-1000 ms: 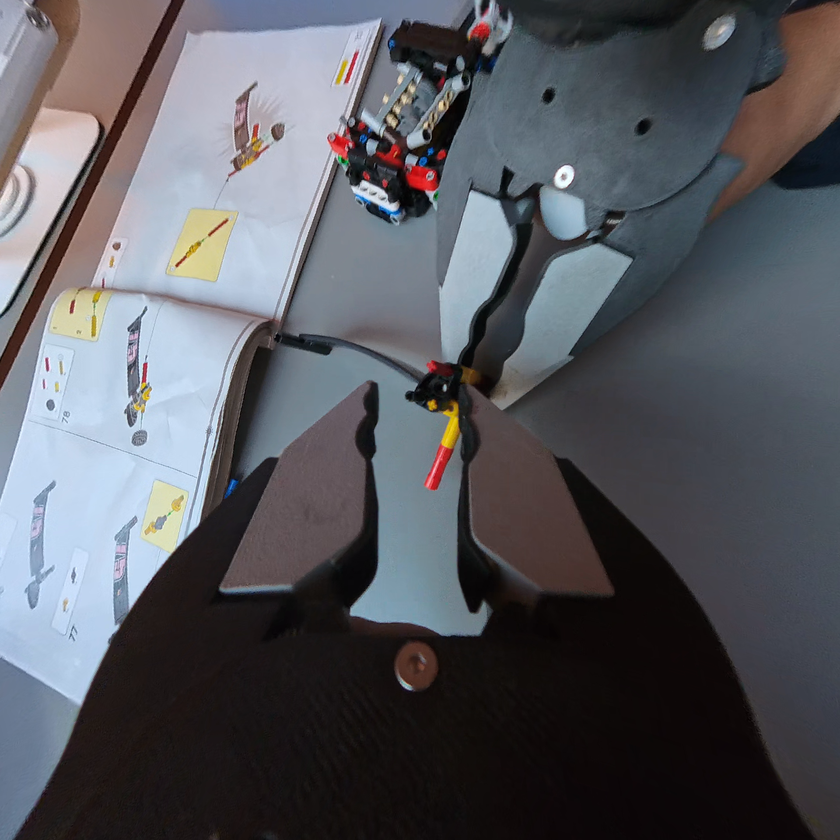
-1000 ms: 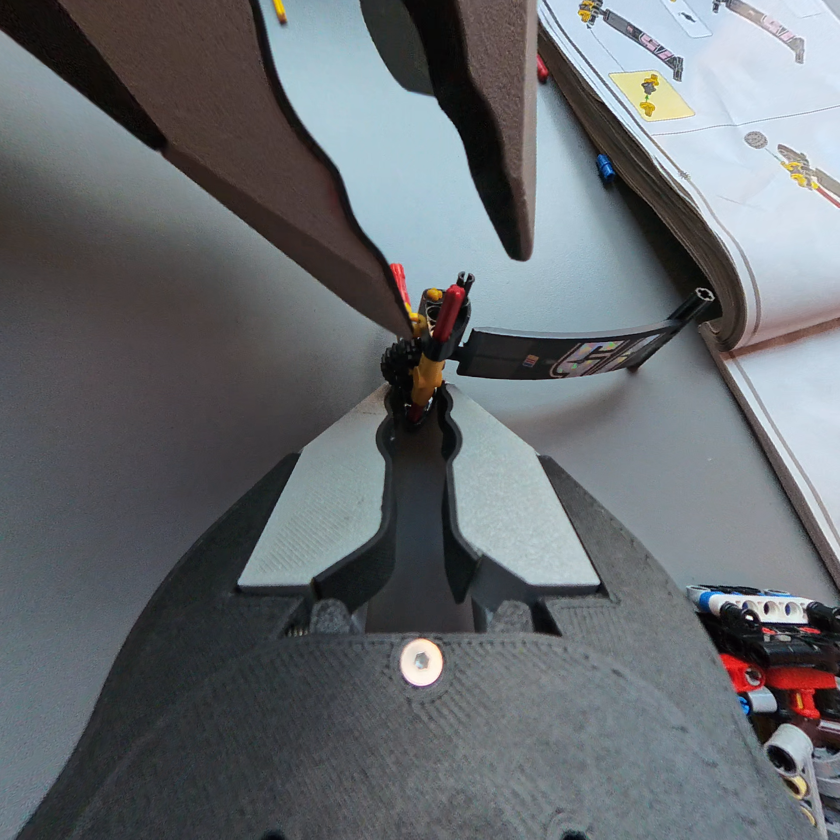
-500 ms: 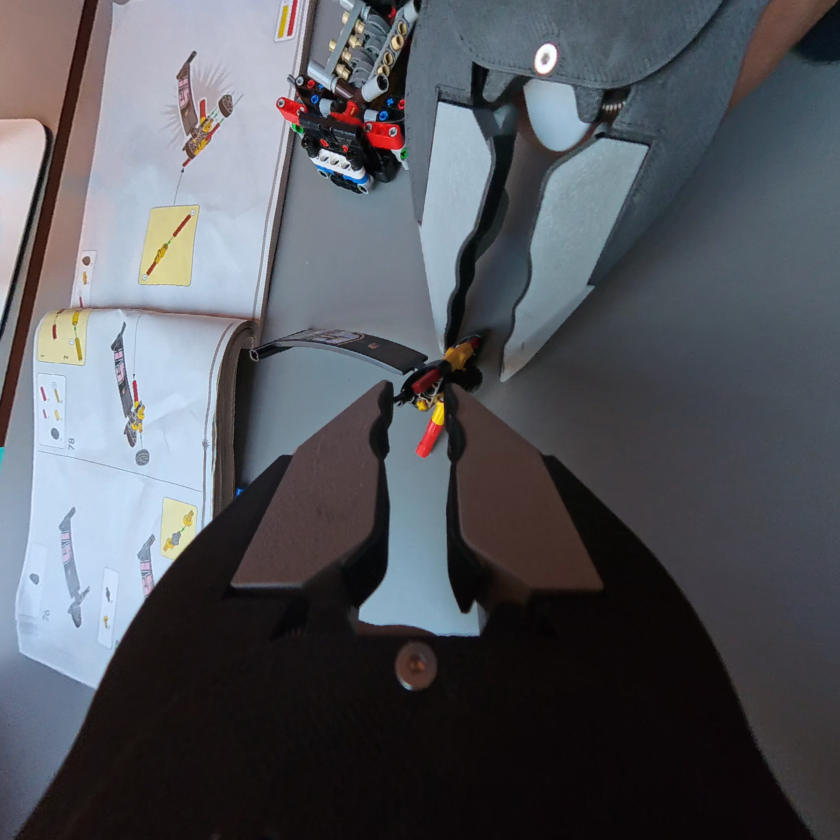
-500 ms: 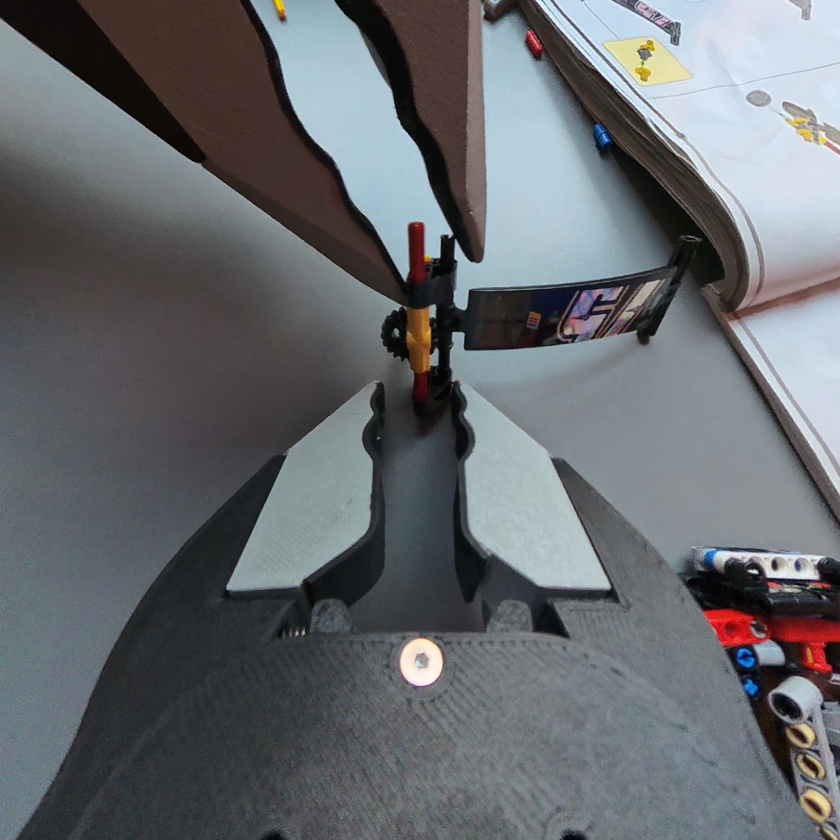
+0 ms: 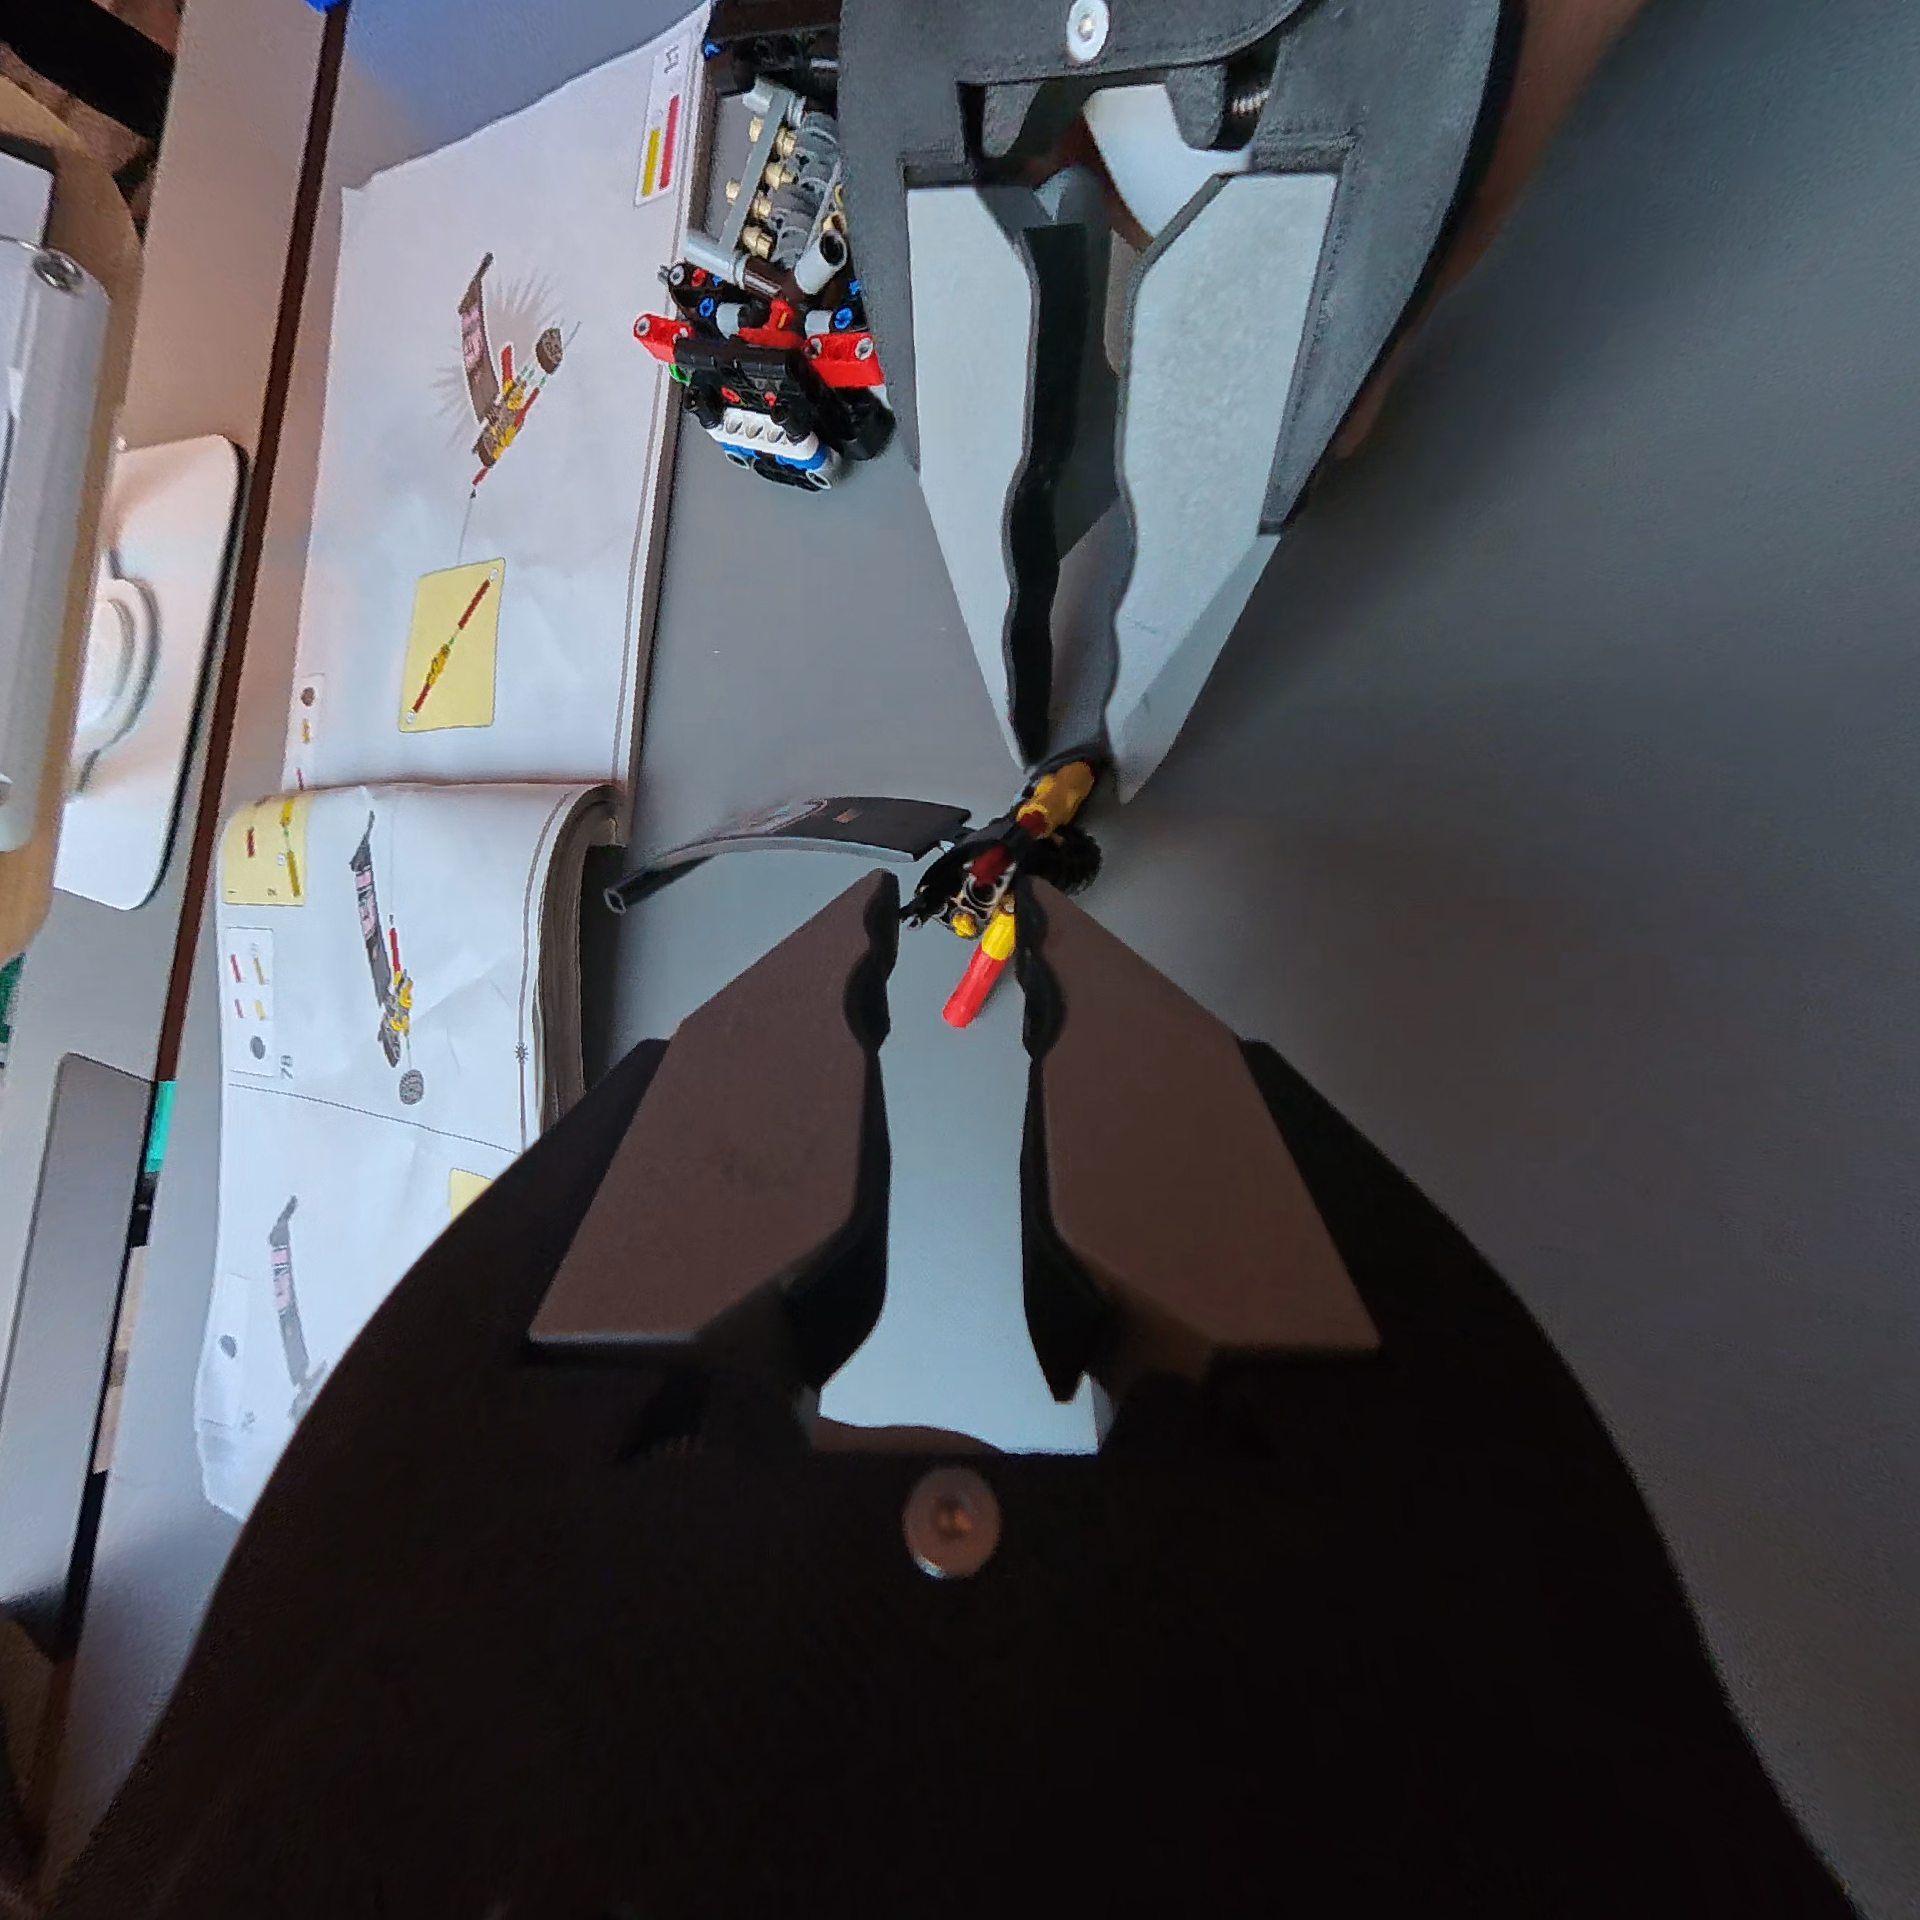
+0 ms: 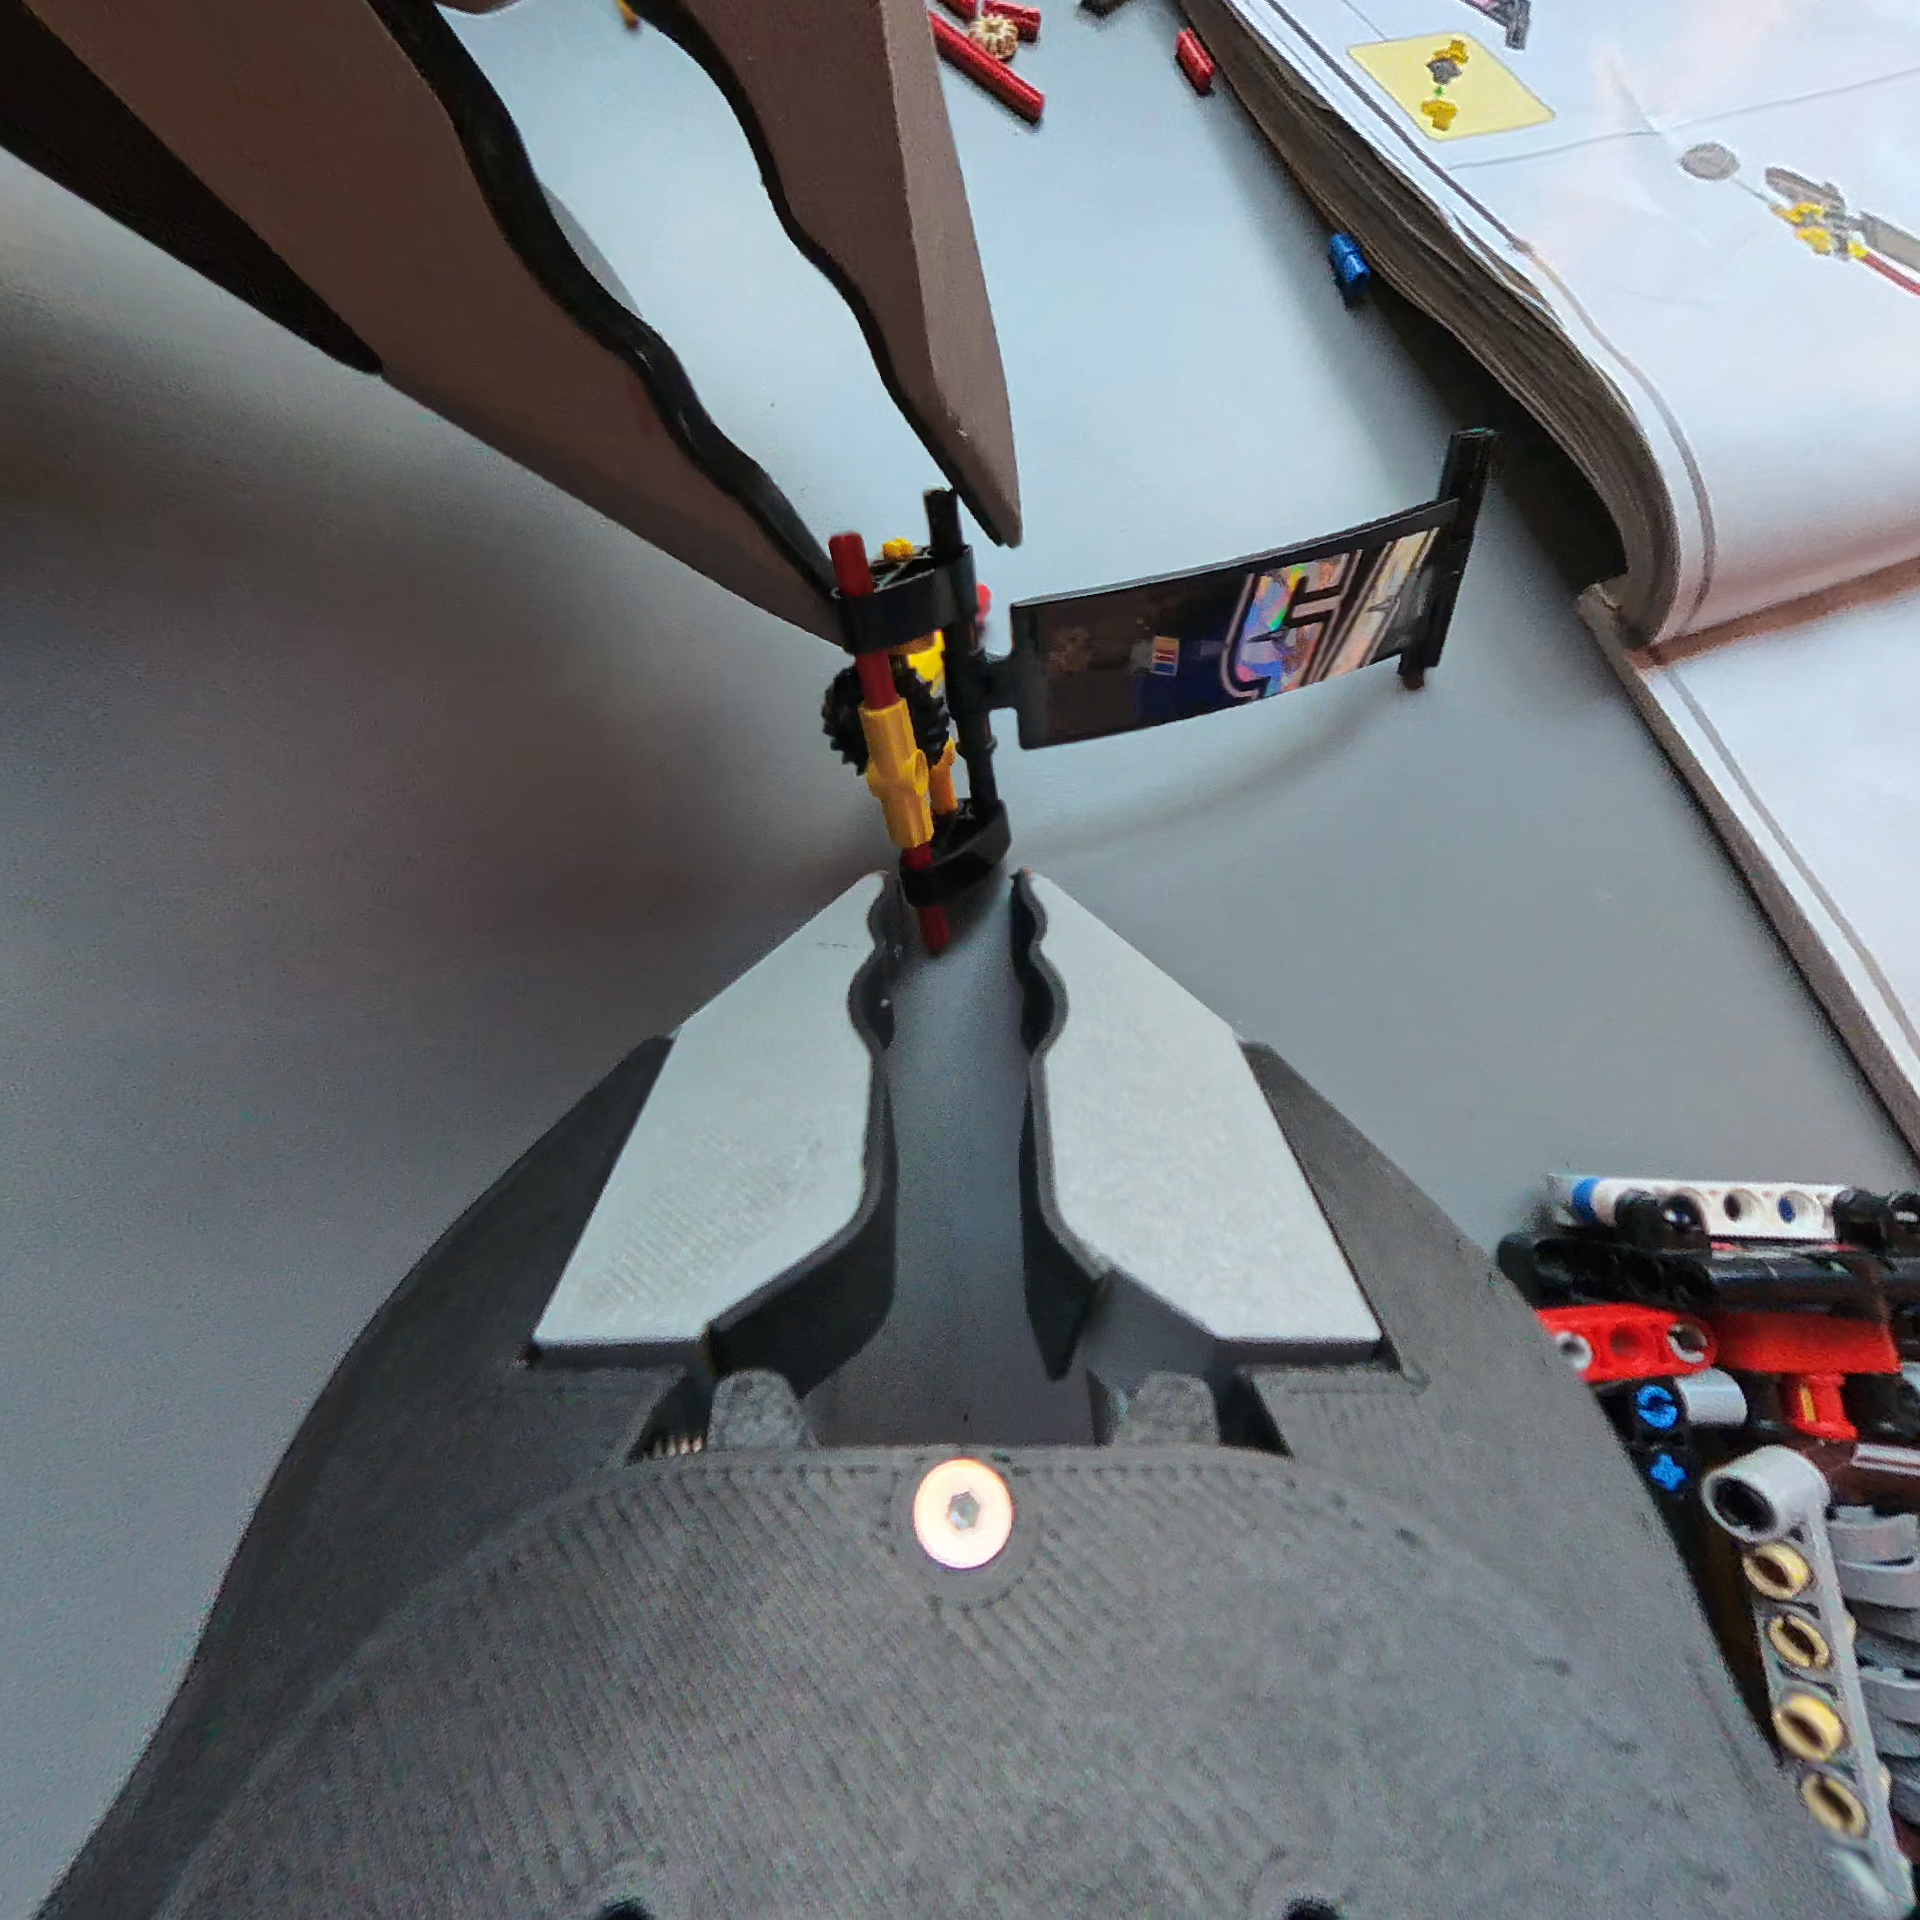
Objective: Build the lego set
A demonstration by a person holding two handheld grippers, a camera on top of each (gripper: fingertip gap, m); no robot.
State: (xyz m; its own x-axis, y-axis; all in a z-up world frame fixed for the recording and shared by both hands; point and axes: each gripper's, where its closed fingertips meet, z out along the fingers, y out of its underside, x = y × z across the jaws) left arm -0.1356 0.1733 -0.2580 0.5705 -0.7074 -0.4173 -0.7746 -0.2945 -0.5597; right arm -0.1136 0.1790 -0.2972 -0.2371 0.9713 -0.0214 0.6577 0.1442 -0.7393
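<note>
Black-and-yellow brick assembly (image 6: pixel 925 727) clamped endwise between both grippers' fingers (image 5: pixel 1101 997) over grey table (image 6: pixel 312 727).

Grey tabletop (image 5: pixel 1558 935), dark-edged wooden border (image 5: pixel 265 436)

**Two grippers tip to tip**

The left gripper (image 5: pixel 961 914), with brown fingers (image 5: pixel 769 1091), points at the right gripper (image 6: pixel 951 894), whose grey fingers (image 6: pixel 1174 1122) point back. Their tips nearly meet. Both pairs of fingers stand narrowly parted, each pair closed on one end of the small assembly (image 6: pixel 914 717) between them.
</note>
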